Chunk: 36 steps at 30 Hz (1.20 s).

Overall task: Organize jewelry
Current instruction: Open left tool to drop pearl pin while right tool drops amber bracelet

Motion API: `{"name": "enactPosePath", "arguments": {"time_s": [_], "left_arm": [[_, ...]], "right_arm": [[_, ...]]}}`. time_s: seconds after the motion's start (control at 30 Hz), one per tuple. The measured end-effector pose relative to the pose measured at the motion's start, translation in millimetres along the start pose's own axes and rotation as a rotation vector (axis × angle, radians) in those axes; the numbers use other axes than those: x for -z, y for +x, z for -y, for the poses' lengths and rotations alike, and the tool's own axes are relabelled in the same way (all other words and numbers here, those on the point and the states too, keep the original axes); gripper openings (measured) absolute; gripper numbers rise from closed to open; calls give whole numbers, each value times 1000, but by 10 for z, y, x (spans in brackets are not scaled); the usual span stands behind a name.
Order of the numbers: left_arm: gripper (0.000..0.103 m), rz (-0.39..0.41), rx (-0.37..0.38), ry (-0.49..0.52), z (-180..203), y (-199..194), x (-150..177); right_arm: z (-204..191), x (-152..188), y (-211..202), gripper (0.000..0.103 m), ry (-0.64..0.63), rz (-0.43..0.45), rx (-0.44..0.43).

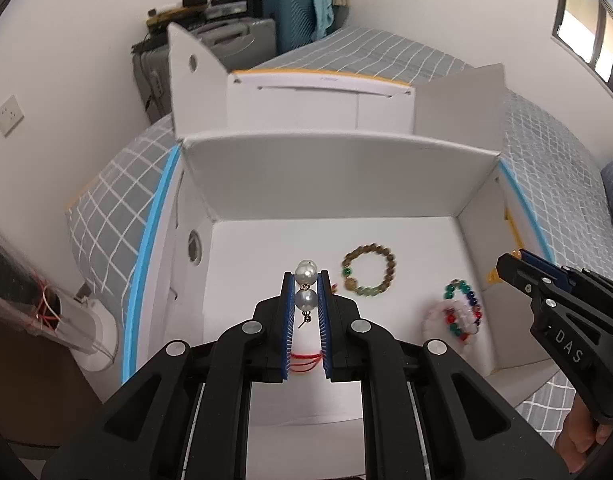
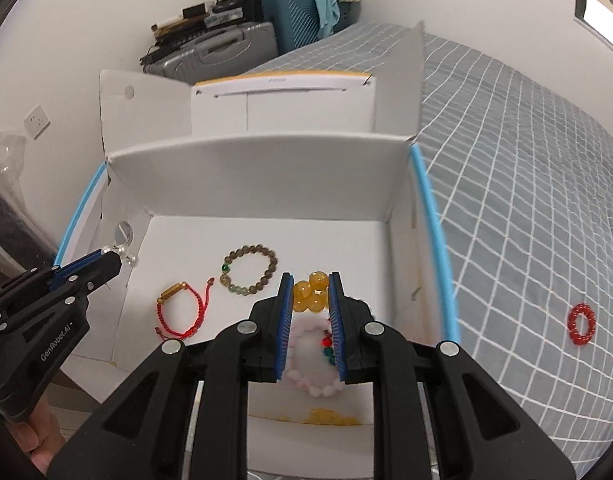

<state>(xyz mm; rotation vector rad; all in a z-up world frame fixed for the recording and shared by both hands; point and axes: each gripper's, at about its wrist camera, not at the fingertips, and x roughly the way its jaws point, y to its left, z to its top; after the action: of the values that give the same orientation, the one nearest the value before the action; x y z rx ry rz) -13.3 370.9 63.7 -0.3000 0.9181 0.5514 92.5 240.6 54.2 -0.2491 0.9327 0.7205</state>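
My left gripper (image 1: 306, 277) is shut on a pearl drop earring (image 1: 306, 285), two pearls stacked between the blue pads, over the open white box (image 1: 326, 176). From the right wrist it shows at the box's left wall (image 2: 120, 258). My right gripper (image 2: 309, 280) is shut on a yellow amber bead bracelet (image 2: 309, 292) above the box (image 2: 266, 176) floor; it enters the left wrist view at the right (image 1: 510, 258). Inside lie a brown bead bracelet (image 2: 248, 270), a red cord bracelet (image 2: 178, 312) and a pale pink bead bracelet (image 2: 310, 388) with a multicoloured one (image 1: 462, 304).
The box sits on a bed with a grey checked cover (image 2: 506, 200), its flaps standing up at the far side. A red bead ring (image 2: 581, 324) lies on the cover right of the box. Suitcases (image 2: 234, 44) are stacked by the far wall.
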Motion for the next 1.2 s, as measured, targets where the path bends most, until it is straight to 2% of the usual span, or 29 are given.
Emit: {"name": "enactPosePath", "arguments": {"time_s": [0.43,0.8,0.83,0.87,0.9,0.93,1.0,1.03,1.07,1.1,1.13,1.2], "left_arm": [[11,-83,-33,-20,-198,315,141],[15,-98,-32,-25,-212,354,136],[21,-94,-30,-25,-208,338,135],[27,-92,-29,-28,-210,320,134],[42,-85,-31,-32,-212,294,131],[50,-71,-35,-37,-214,257,126],[54,-57,-41,-37,-211,207,115],[61,-54,-42,-38,-208,186,107],[66,-46,-46,-40,-203,155,95],[77,-34,-55,-39,-198,131,87],[84,-14,-76,-36,-190,96,75],[87,1,-89,-39,-189,67,60]], "right_arm": [[-183,176,363,17,-33,-87,7],[-227,188,373,19,-70,-88,26],[-224,184,361,19,-69,-87,25],[-218,177,335,24,-68,-79,25],[-215,171,313,33,-68,-73,26],[-216,165,296,37,-68,-67,27],[-199,153,228,47,-63,-45,29],[-190,144,206,49,-60,-39,32],[-176,136,173,56,-56,-31,35],[-166,128,145,61,-54,-25,31],[-158,120,122,63,-55,-19,27],[-141,107,70,71,-57,-9,31]]}}
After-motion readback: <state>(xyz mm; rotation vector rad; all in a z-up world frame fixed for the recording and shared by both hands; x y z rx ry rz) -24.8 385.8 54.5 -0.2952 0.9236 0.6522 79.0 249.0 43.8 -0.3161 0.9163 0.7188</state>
